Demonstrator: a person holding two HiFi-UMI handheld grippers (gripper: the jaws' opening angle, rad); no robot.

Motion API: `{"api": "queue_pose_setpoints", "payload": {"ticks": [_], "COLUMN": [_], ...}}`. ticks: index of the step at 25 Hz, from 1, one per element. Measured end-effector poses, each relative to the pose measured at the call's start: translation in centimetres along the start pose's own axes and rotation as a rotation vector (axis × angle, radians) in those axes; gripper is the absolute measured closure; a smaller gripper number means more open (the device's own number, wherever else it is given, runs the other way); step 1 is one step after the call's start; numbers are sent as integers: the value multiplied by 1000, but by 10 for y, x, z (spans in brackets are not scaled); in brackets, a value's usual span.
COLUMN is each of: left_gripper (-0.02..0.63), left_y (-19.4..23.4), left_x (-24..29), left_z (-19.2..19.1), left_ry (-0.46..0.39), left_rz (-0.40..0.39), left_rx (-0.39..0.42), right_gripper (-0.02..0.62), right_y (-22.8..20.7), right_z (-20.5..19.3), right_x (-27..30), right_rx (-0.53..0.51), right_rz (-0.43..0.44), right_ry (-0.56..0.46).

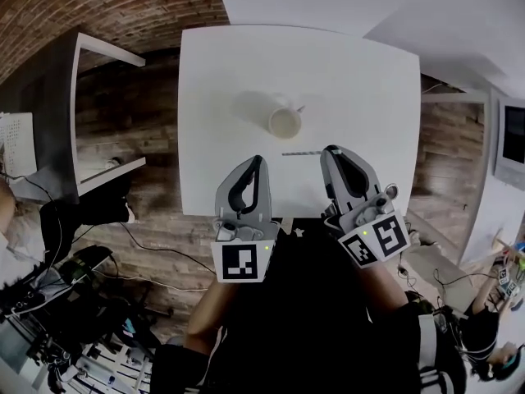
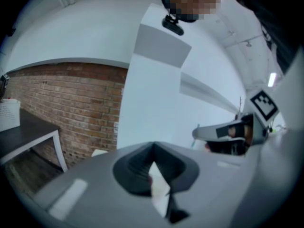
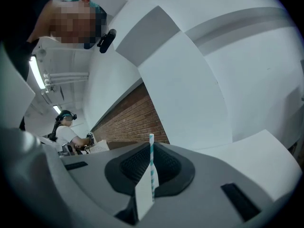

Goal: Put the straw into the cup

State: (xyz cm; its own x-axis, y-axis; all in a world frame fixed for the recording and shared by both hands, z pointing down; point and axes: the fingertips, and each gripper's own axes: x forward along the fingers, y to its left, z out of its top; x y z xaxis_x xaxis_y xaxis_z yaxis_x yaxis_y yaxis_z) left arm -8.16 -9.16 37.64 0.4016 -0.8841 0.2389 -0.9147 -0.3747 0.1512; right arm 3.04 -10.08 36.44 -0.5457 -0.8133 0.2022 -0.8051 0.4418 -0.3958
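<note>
Right gripper [image 1: 331,154]: jaws clamped on a teal-and-white striped straw [image 3: 152,164]. In the right gripper view the straw runs up between the pads, its end poking past the tips. In the head view it sticks out sideways from those tips, toward the left gripper [image 1: 256,164].

Left gripper: jaws closed tip to tip, nothing held.

Both grippers are over the near edge of the white table [image 1: 221,72].

Cup [image 1: 285,122]: upright on the table, just beyond the tips, roughly between the two grippers, clear of the straw.
</note>
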Motion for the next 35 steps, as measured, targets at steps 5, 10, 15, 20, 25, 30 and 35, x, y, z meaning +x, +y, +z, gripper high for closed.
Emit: {"api": "queue_pose_setpoints", "payload": {"ticks": [5, 10, 15, 20, 25, 30, 35], "left_gripper": [601, 601, 603, 601, 603, 603, 601], "left_y": [0, -2, -1, -6, -7, -2, 3], "left_x": [10, 20, 30, 36, 46, 55, 63], "left_z": [-14, -19, -26, -37, -37, -40, -44], "left_ry": [25, 37, 47, 67, 67, 94, 105], "left_rz": [1, -8, -8, -17, -21, -17, -3], "left_rx": [-14, -12, -9, -19, -15, -14, -26], "right_gripper": [572, 574, 574, 572, 574, 572, 574], "right_y": [-12, -19, -27, -35, -42, -52, -60], "right_z": [-9, -11, -18, -23, -21, -20, -22], "right_x": [8, 13, 21, 25, 32, 43, 53], "right_rx": [16, 32, 45, 55, 66, 75, 88], "right_rz": [-6, -7, -1, -2, 0, -2, -3], "right_ry": [12, 17, 31, 37, 36, 41, 50]}}
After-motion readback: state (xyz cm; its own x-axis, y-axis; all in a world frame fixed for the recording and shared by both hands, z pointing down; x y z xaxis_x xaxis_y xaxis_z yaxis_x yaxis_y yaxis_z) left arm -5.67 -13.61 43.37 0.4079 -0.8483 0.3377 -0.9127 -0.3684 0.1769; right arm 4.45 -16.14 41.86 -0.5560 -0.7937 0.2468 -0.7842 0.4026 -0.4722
